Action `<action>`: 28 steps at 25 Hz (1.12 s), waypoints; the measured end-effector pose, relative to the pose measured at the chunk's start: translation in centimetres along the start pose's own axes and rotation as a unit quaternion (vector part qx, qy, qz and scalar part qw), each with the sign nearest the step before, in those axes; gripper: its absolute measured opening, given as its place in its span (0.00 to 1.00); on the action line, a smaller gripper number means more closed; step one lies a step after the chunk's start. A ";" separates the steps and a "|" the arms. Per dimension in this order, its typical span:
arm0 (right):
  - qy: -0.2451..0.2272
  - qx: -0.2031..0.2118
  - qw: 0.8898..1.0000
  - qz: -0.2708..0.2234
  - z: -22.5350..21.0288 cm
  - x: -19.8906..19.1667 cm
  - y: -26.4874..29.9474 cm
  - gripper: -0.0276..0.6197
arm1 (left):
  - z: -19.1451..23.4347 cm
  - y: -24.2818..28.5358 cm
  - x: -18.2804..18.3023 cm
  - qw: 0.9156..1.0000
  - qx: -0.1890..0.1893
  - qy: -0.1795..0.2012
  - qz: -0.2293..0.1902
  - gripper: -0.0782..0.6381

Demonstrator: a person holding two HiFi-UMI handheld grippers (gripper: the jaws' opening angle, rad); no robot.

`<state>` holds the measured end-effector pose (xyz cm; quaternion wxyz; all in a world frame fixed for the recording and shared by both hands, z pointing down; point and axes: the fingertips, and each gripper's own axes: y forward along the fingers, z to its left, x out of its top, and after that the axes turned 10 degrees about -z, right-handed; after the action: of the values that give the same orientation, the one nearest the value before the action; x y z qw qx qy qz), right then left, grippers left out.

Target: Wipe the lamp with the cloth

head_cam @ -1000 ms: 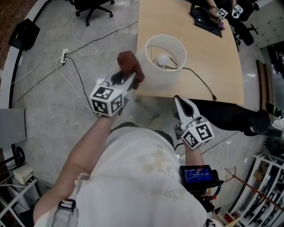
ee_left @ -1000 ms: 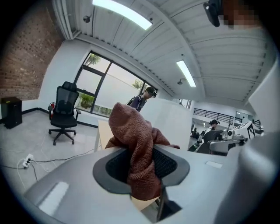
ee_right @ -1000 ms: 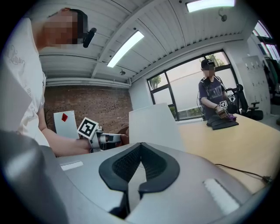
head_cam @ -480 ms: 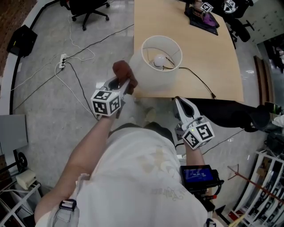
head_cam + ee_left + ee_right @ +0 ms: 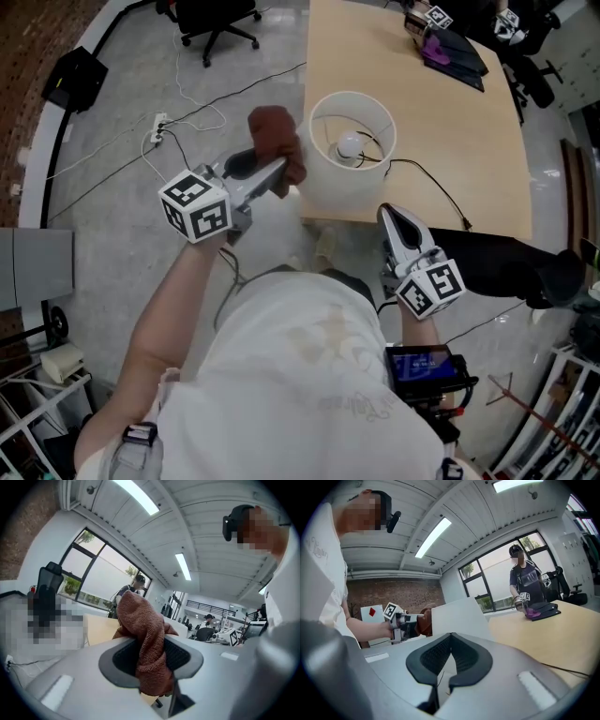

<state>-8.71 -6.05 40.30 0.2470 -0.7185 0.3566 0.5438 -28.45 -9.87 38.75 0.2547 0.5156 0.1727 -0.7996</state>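
A white cylindrical lamp shade (image 5: 352, 178) with a bulb (image 5: 349, 145) inside stands near the front edge of the wooden table (image 5: 469, 141). My left gripper (image 5: 278, 172) is shut on a reddish-brown cloth (image 5: 277, 139), which presses against the shade's left outer wall near the rim. In the left gripper view the cloth (image 5: 146, 639) bunches up between the pads of the left gripper (image 5: 152, 656). My right gripper (image 5: 394, 214) hovers just below the table's front edge, shut and empty. In its own view the right gripper (image 5: 450, 641) faces the shade (image 5: 457, 616), with the cloth (image 5: 423, 622) to its left.
The lamp's black cord (image 5: 427, 173) trails right across the table. Dark and purple items (image 5: 450, 42) lie at the far end, where another person (image 5: 528, 584) stands. A black chair (image 5: 220, 14) and a power strip with cables (image 5: 157, 131) are on the floor at left. A dark bulky object (image 5: 506, 258) sits at right.
The left gripper dipped down the shade's left side with the cloth, then rose back near the rim. The right gripper barely shifted and stays shut.
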 end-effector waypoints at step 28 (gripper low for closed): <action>0.019 -0.002 1.000 -0.018 -6.4 1.6 1.5 0.06 | 8.6 1.3 -6.6 0.986 0.043 -0.109 0.122 0.32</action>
<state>-5.75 -12.08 40.68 0.2482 -0.7355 0.3471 0.5263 -31.81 -14.08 48.23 0.3449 0.4528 0.0454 -0.8209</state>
